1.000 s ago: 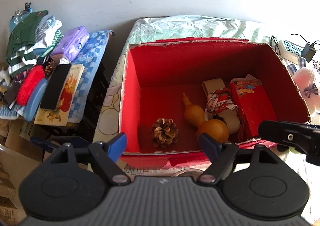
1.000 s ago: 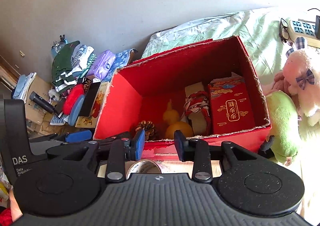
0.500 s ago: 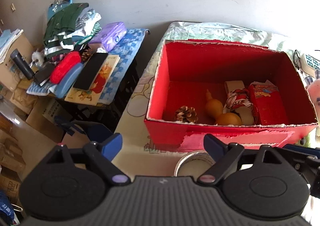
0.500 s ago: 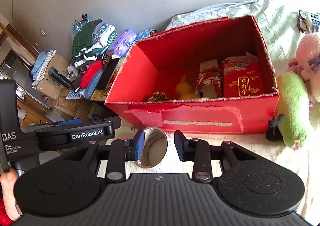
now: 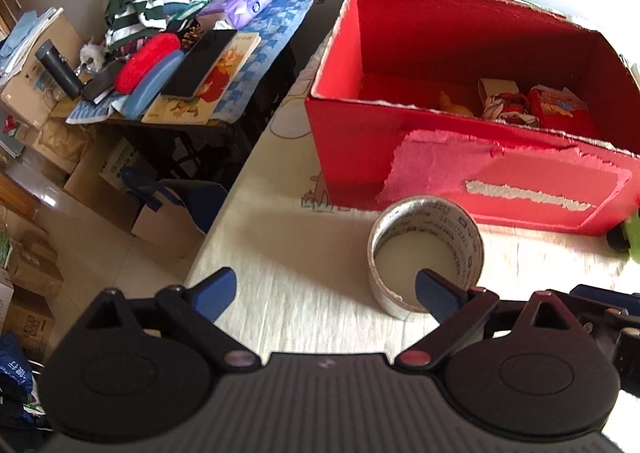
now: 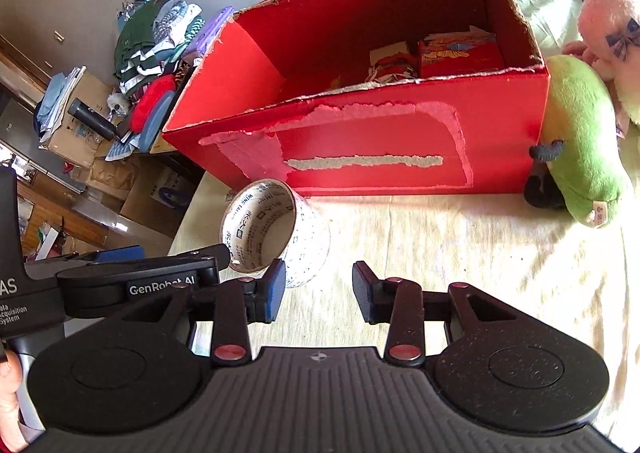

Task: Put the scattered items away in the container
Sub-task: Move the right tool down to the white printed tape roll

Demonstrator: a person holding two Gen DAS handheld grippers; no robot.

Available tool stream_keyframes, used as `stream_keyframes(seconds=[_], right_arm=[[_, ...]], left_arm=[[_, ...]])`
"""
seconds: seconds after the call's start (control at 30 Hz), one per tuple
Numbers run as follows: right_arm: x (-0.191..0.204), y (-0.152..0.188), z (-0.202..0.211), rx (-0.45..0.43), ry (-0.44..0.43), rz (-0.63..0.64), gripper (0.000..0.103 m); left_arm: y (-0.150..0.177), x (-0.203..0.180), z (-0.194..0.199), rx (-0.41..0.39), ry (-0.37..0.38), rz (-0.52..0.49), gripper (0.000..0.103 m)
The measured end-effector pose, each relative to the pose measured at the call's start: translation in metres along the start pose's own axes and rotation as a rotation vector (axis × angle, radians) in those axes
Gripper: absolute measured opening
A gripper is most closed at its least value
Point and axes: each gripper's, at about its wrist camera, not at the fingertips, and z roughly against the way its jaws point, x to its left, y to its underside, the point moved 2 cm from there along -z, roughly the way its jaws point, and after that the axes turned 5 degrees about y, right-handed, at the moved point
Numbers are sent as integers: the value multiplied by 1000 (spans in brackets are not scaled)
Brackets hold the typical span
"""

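Observation:
A roll of tape (image 5: pixel 426 253) lies flat on the pale bed sheet just in front of the red cardboard box (image 5: pixel 520 189). My left gripper (image 5: pixel 324 289) is open and empty, its right fingertip (image 5: pixel 434 289) over the roll's near rim. In the right wrist view the roll (image 6: pixel 276 231) sits just ahead of my open, empty right gripper (image 6: pixel 320 285), near its left fingertip (image 6: pixel 274 287). The box (image 6: pixel 380 145) holds a gourd (image 5: pixel 454 107), a patterned ribbon roll (image 5: pixel 506 111) and a red packet (image 5: pixel 558 111).
A green plush toy (image 6: pixel 580 141) and a pink plush (image 6: pixel 608 21) lie right of the box. Left of the bed a low table (image 5: pixel 256 53) carries clothes, a phone and a book. The bed edge drops to a floor with cardboard boxes (image 5: pixel 168 209).
Both grippers have pulled back and down from over the box. The tape roll has come into full view in front of the box, close to both grippers.

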Motion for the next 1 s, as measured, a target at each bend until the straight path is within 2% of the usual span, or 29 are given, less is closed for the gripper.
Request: stream_keyframes(seconds=[0.27,0.7,1.0], right_arm=[[-12,5,-3,13,11,-59,40],[-3,-1,-16,7,5,-66,40],[5,-5,-25,-16,16,-65,40]], left_arm=[[9,-8,-16,28,43,-24,97],[9,9,-34,-6,168,10,97],[6,20,-55,6,192,33,97]])
